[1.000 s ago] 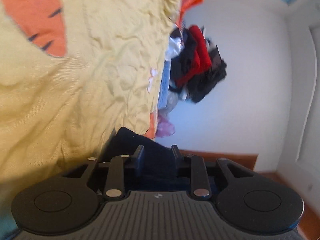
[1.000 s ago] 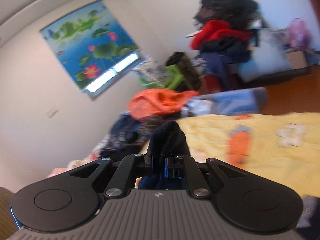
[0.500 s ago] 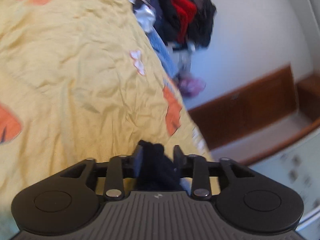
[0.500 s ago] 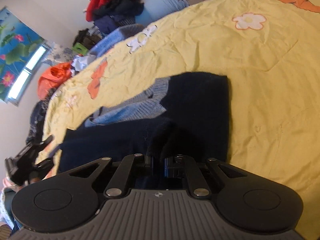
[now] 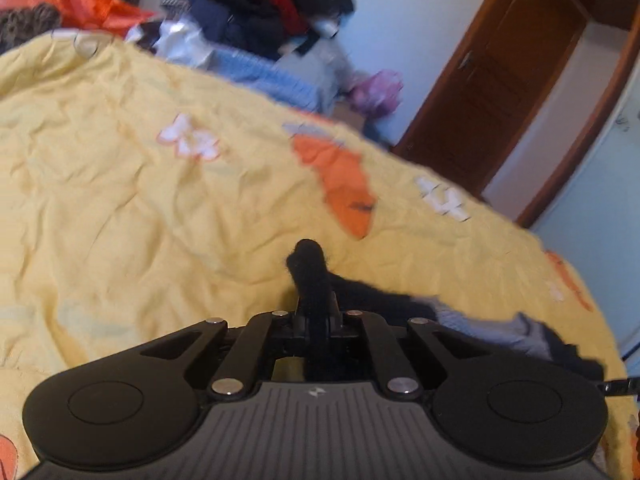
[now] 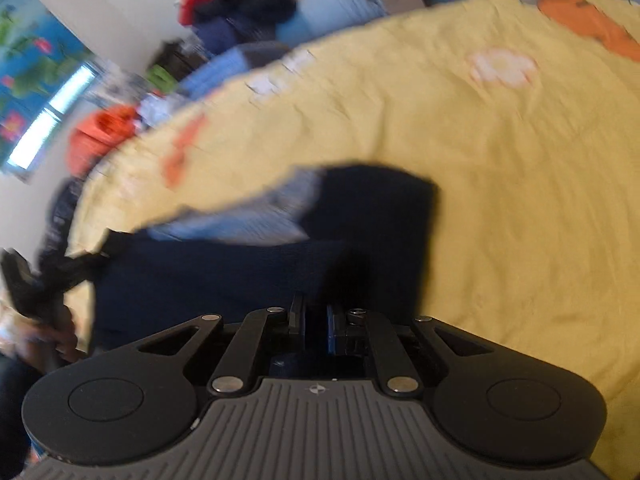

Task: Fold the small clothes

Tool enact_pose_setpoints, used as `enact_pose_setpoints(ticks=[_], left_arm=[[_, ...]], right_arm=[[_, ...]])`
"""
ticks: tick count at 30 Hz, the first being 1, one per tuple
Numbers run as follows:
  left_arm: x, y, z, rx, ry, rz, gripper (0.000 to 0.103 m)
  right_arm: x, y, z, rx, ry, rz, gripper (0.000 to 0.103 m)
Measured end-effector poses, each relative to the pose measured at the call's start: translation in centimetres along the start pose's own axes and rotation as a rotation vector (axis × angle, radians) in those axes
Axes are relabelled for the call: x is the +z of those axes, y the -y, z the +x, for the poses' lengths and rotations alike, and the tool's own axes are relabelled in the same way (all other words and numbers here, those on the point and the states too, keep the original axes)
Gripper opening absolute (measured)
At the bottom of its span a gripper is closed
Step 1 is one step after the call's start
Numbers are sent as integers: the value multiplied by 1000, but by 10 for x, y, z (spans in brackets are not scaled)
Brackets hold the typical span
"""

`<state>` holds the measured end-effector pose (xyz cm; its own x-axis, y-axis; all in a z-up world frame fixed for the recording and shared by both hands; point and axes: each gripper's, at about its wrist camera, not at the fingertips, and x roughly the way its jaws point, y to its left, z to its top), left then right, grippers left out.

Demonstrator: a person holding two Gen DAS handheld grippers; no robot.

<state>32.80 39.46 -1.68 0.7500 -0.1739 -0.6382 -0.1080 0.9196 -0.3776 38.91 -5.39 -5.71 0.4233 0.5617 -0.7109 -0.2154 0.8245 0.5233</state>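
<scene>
Pinching a dark navy sweater [image 6: 224, 280] at two spots, both grippers are clamped on knit fabric over the yellow bedspread [image 5: 120, 208]. Left gripper [image 5: 314, 312] has its jaws pressed on a bunched nub of dark wool that pokes up at 12 o'clock of the fingers, with the rest of the garment trailing off toward 3 o'clock. Right gripper [image 6: 316, 318] has jaws nearly together on the near hem; the sweater spreads from there toward 12 o'clock, a blue-grey striped panel [image 6: 256, 220] showing at 11 o'clock, and the other gripper is seen holding the far corner at 9 o'clock. Risks, judging from this: the left bite is a small tuft, so a tug could slip it out and drop that corner; uneven pull between the two grips would skew the fold or bunch the sleeve under; dragging low could snag and ruck up the bedspread. Right view is motion-blurred, so the exact layer caught is unclear; it may hold one layer only. Clothes pile [image 5: 260, 12] sits at 12 o'clock, well apart.
</scene>
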Motion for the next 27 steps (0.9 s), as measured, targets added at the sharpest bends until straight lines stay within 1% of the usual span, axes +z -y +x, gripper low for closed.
enact_pose_setpoints(ticks=[1, 3, 4, 5, 6, 8, 9, 10, 11, 12, 13, 15, 16, 17, 18, 19, 20, 21, 22, 23, 24, 25, 26, 27], left_arm=[[-3, 1, 6, 12, -18, 15, 5], [-11, 5, 11, 33, -13, 61, 5], [-13, 6, 10, 37, -3, 72, 5], [-13, 6, 9, 33, -1, 68, 6], [-14, 4, 7, 23, -8, 59, 8], [-12, 0, 0, 1, -34, 32, 13], [-15, -3, -7, -22, -52, 20, 21], [-18, -6, -15, -48, -62, 15, 36], [-23, -9, -24, -66, -63, 12, 45], [-30, -11, -31, -81, -55, 6, 60], [-35, -12, -37, -89, -44, 6, 63], [-43, -10, -40, -78, -30, 28, 63], [-45, -7, -41, -70, -20, 42, 60], [-46, -4, -41, -52, -16, 58, 49], [-46, -1, -39, -50, -35, 75, 7], [-45, 3, -39, -47, -40, 87, 8], [-46, 9, -42, -17, -17, 121, 8], [-47, 13, -42, 16, -3, 169, 8], [-48, 13, -38, 43, -9, 194, 8], [-50, 11, -34, 49, -7, 199, 8], [-52, 11, -34, 56, 9, 219, 8], [-53, 13, -36, 65, 18, 235, 9], [-54, 14, -39, 56, 24, 229, 11], [-55, 13, -46, 36, 30, 219, 12]], right_arm=[[0, 1, 2, 18, 13, 16, 15], [0, 1, 5, 45, 42, 41, 17], [1, 1, 7, 40, 43, 54, 22], [1, 2, 8, 39, 34, 67, 31], [0, 3, 6, 57, 27, 77, 35], [-6, 4, -6, 84, 37, 90, 49], [-10, 4, -12, 95, 41, 88, 51], [-15, 2, -16, 102, 36, 82, 52], [-20, 1, -18, 102, 24, 73, 52], [-24, -1, -17, 92, 11, 65, 52], [-28, -2, -16, 81, 5, 60, 49], [-32, -3, -14, 72, 13, 64, 37], [-32, -4, -12, 64, 7, 74, 14], [-32, -8, -11, 60, 1, 65, 13], [-33, -15, -13, 41, 14, 32, 13], [-34, -21, -17, 19, 24, 1, 13], [-35, -22, -21, 13, 44, -14, 12], [-36, -15, -23, 4, 56, -1, 12], [-37, -6, -19, -10, 41, 34, 11], [-40, 1, -16, -5, 35, 61, 10], [-42, 2, -18, 7, 49, 71, 10], [-44, -1, -22, 4, 50, 77, 19], [-46, -6, -31, -1, 55, 83, 31], [-50, -11, -43, 0, 77, 77, 37]])
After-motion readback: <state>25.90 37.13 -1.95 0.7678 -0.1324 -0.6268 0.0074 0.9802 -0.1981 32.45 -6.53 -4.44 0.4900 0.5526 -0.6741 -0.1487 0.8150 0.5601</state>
